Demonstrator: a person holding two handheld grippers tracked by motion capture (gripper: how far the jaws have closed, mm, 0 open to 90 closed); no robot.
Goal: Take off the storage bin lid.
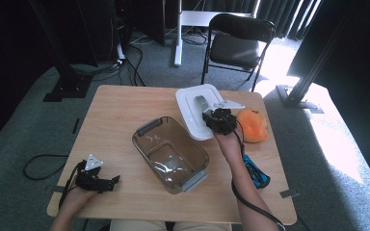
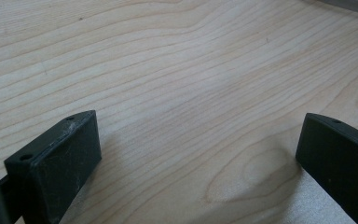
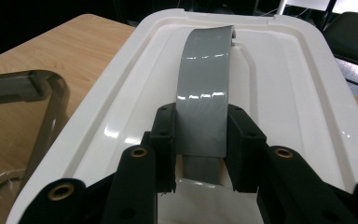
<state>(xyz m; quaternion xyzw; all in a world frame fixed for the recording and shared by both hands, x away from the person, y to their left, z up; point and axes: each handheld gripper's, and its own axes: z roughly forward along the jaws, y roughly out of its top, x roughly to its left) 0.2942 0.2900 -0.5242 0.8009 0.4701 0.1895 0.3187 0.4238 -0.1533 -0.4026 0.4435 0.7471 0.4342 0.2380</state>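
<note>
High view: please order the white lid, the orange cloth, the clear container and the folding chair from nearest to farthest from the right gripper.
1. white lid, its grey handle between the right gripper jaws
2. orange cloth, just right
3. clear container, lower left
4. folding chair, beyond the table

The tabletop (image 1: pixel 125 106) is pale wood with wavy brown grain lines and a few oval knots. The lid (image 1: pixel 192 103) is glossy white, and its arched handle (image 3: pixel 205 98) is flat grey with bright glints. The box (image 1: pixel 171 154) is smoky brown and see-through, with grey grips at both ends. Beside the lid lies an orange cloth (image 1: pixel 253 126). A blue and black tool (image 1: pixel 256 173) lies at the tabletop's right edge. Both grippers are black: the right gripper (image 3: pixel 200 154) has brass-coloured rivets, and the left gripper (image 1: pixel 94 179) carries a light grey plate. The fingers (image 2: pixel 60 158) are matt black with pale scuffs. The carpet (image 1: pixel 24 139) is grey-green, the chair (image 1: pixel 236 45) black.
</note>
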